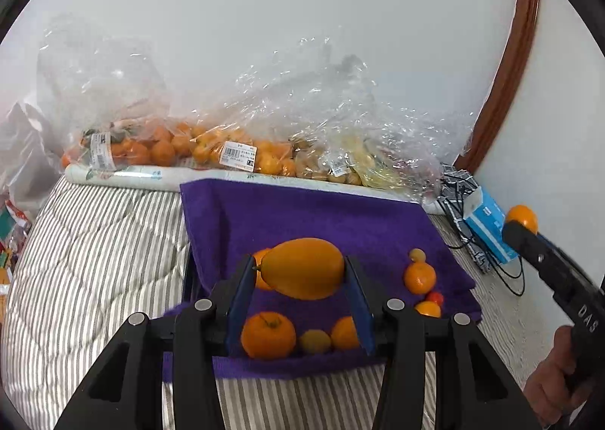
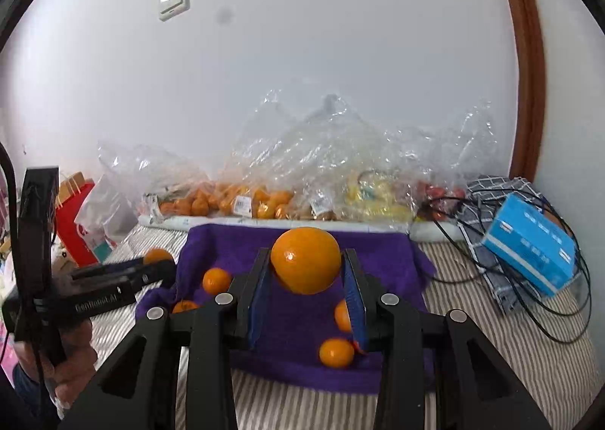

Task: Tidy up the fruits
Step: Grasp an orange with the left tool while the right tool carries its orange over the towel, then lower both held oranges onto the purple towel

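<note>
**Two fruits lifted, a scatter still on the towel**

Nearest our lenses are the grippers themselves. Our left gripper (image 1: 300, 271) pinches an oval orange fruit (image 1: 302, 268) between its blue pads, held above the purple towel (image 1: 302, 214). Our right gripper (image 2: 306, 271) is pressed onto a round orange (image 2: 305, 260), likewise clear of the cloth.

We judge the sorting to be under way, not nearly finished. Several loose pieces remain on the towel: a large mandarin (image 1: 268, 335), a small yellowish fruit (image 1: 315, 341), another orange (image 1: 419, 277) with a tiny pale fruit (image 1: 417, 255) just beyond it, and a small red one (image 1: 435, 297) near the right edge. Where the two lifted fruits belong we cannot tell; no bowl or tray shows.

The only containers in sight are clear plastic bags (image 1: 264, 127) along the wall, behind the towel. The left ones hold many small oranges (image 1: 162, 150), the middle holds brownish fruits (image 1: 321, 165), and further right lie yellow fruits (image 2: 378, 195) and some red ones (image 2: 442, 191). The bags look crumpled, their mouths hard to make out.

Beyond the towel's right side sit a blue box (image 2: 529, 244) and tangled black cables (image 2: 491, 203) on the striped bedding (image 1: 94, 241).
</note>
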